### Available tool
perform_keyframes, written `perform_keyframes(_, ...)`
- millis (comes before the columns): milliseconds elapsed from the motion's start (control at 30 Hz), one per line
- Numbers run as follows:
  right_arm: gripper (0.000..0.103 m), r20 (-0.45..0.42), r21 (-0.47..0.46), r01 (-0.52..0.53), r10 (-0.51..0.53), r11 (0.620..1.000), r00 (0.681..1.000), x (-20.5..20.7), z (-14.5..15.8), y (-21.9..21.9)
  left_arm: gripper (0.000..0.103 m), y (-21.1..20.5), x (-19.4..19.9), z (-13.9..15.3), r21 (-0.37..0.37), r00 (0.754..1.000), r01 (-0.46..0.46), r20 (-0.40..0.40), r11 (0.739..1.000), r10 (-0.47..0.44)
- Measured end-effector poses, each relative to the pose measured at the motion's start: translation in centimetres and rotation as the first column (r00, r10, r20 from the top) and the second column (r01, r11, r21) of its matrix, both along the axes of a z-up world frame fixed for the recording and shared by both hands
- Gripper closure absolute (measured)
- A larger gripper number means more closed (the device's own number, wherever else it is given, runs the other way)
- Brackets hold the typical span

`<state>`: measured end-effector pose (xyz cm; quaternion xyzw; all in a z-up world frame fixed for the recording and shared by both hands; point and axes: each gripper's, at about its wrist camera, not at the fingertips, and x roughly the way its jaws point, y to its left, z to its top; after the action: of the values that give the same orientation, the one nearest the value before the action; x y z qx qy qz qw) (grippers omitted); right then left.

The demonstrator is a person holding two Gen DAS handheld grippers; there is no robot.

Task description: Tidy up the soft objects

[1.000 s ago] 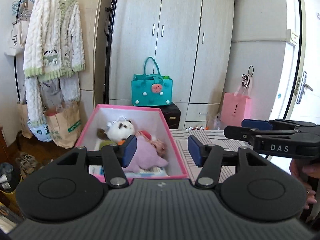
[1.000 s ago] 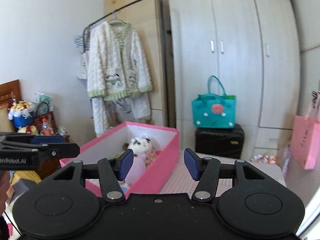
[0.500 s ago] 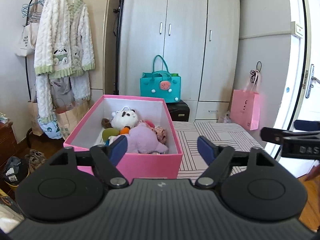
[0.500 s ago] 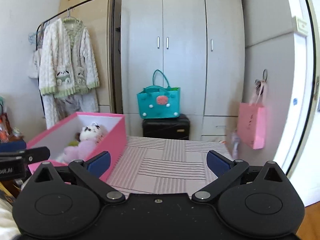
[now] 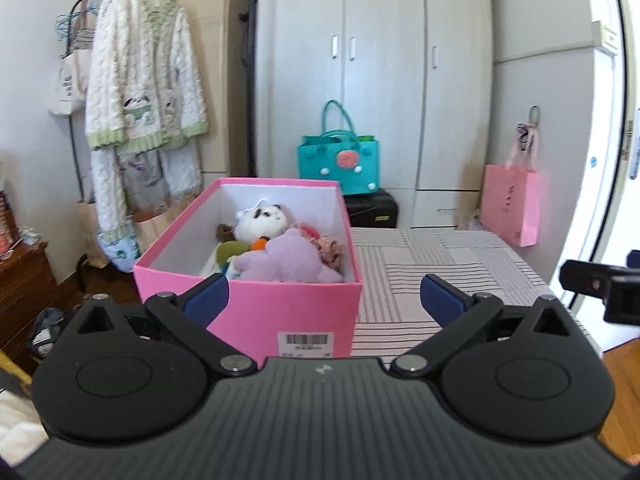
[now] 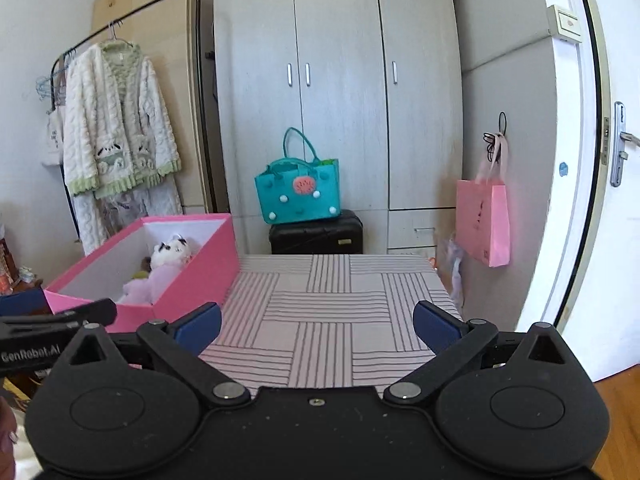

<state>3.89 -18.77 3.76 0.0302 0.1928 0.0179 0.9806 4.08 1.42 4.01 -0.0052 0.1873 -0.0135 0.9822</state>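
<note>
A pink box stands on the left of a striped table. It holds soft toys: a white panda plush, a purple plush and others. The box also shows in the right wrist view, with the panda inside. My left gripper is open and empty, in front of the box's near wall. My right gripper is open and empty over the striped table, to the right of the box.
A grey wardrobe stands behind the table, with a teal bag on a black suitcase. A pink paper bag hangs at the right. A clothes rack with a white cardigan stands at the left. A white door is at the right.
Both grippers have opened wider and pulled back from the box. The right wrist view has swung right, from the box to the bare striped table.
</note>
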Motion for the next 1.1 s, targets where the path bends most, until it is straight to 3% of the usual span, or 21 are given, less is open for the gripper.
perform_keyframes(233,0.000,0.005,-0.020,0.004,-0.004,1.000,1.000,-0.2,-0.8,0.2,0.000,0.1,-0.6,-0.1,0.022,0.999,-0.028,0.028,0.999,0.028)
perform_keyframes(1100,0.000,0.024,-0.043,0.041,-0.040,0.998,0.999,-1.4,-1.2,0.4,0.000,-0.4,-1.5,-0.6,0.048,0.999,-0.051,0.009,0.998,0.051)
